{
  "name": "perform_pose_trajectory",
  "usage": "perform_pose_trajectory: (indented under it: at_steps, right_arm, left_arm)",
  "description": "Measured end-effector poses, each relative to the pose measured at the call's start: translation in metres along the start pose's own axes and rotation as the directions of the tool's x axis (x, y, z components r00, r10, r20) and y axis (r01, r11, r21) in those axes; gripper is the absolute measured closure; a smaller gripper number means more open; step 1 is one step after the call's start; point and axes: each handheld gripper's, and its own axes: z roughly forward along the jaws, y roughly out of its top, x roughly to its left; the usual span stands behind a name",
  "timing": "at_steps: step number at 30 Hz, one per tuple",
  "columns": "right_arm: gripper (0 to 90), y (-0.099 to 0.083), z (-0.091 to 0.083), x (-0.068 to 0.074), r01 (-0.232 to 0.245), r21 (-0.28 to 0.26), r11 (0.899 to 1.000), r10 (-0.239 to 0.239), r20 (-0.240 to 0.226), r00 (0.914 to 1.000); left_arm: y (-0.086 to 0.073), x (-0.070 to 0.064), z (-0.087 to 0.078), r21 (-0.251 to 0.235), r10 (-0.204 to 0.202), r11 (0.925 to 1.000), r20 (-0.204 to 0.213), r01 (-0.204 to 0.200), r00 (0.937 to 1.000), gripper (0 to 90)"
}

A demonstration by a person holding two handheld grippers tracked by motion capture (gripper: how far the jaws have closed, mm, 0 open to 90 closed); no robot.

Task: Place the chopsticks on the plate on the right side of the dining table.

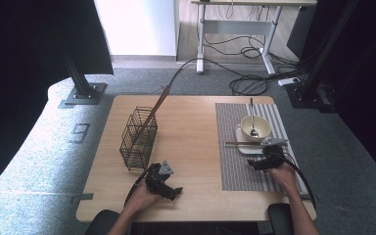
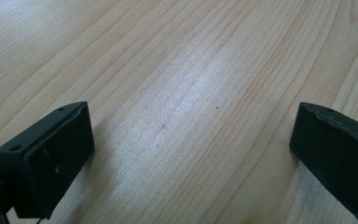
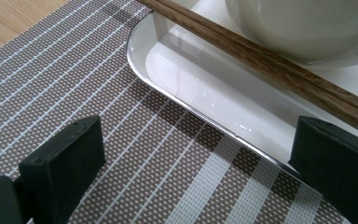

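The chopsticks [image 3: 279, 65] lie across the white plate [image 3: 205, 93] by the bowl [image 1: 253, 128], near the tabletop's right edge. The right gripper [image 3: 200, 163] reaches for them, jaws wide open and empty. Next it must close on them. The left gripper [image 2: 191, 154] rests open near the front edge.

Wire basket [image 1: 138, 138] near table's [image 1: 191, 161] left edge, placemat [image 1: 235, 166] along right edge, bowl [image 1: 254, 128] on plate [image 1: 247, 147], chopsticks [image 1: 247, 143] across plate's front.

One bowl [image 1: 253, 128]; one spoon [image 1: 252, 117]; one wire basket [image 1: 138, 138]; one placemat [image 1: 235, 161]; one plate [image 3: 205, 88].
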Motion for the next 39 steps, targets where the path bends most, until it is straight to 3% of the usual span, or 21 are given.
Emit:
perform_pose_trajectory:
  at_steps: [11,20,30,39]
  right_arm:
    - [1.7,0.0,0.011,-0.011,-0.033,-0.001,0.999,0.033,0.023,0.9992]
    - [1.4,0.0,0.012,-0.011,-0.028,-0.003,1.0,0.028,0.028,0.9992]
    - [2.8,0.011,0.019,0.013,0.034,-0.008,0.999,-0.035,-0.049,0.9982]
    - [1.8,0.014,0.024,0.015,0.042,-0.005,0.999,-0.043,-0.047,0.998]
  left_arm:
    - [0.0,0.0,0.0,0.001,0.002,1.0,0.003,-0.002,1.0,0.0]
    - [0.001,0.0,0.0,0.002,0.003,1.0,0.004,-0.003,1.0,0.0]
    - [0.001,-0.001,0.001,0.001,0.005,1.0,0.004,-0.005,1.0,0.0]
    - [0.001,-0.001,0.001,0.001,0.005,1.0,0.005,-0.005,1.0,0.0]
